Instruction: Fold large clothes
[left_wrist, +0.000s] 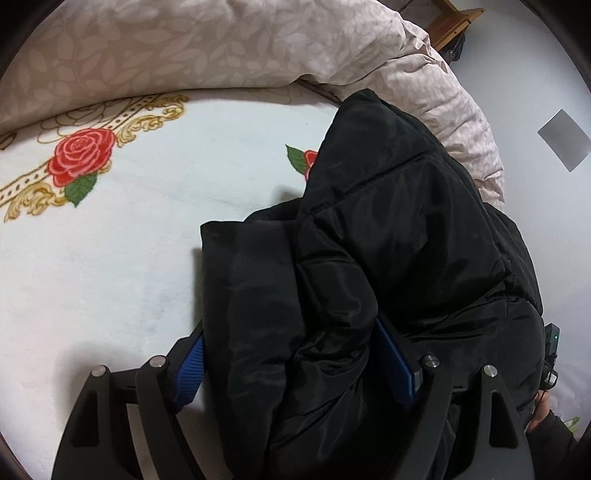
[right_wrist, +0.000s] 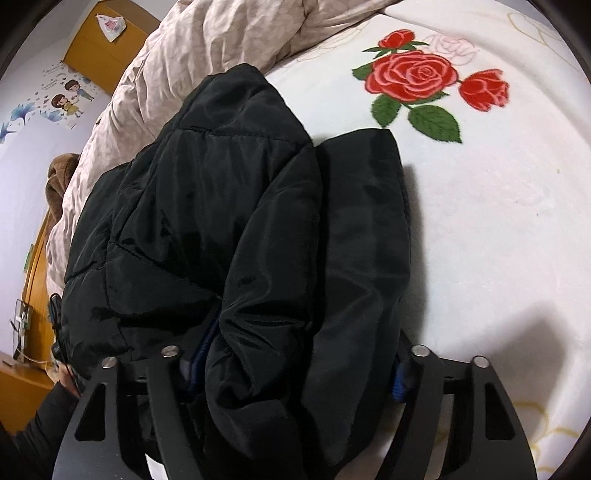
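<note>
jacket (left_wrist: 388, 236), black and puffy, lies bunched on the bed (left_wrist: 129, 258), over a white blanket with red roses (left_wrist: 83, 155). its far end rests against a pale leaf-print duvet (left_wrist: 221, 40) heaped along the bed's far side. left gripper (left_wrist: 295, 354) has its jaws clamped on a thick fold of the jacket, blue pads (left_wrist: 194, 369) pressed to either side of the cloth. right gripper (right_wrist: 295, 365) likewise has its jaws closed around a bundle of the jacket's near edge, with blue pads partly hidden by fabric. in the right wrist view a rose cluster (right_wrist: 424, 77) shows beyond the jacket, and a wooden cabinet (right_wrist: 99, 48) and wall stickers (right_wrist: 62, 96) stand past the duvet.
</note>
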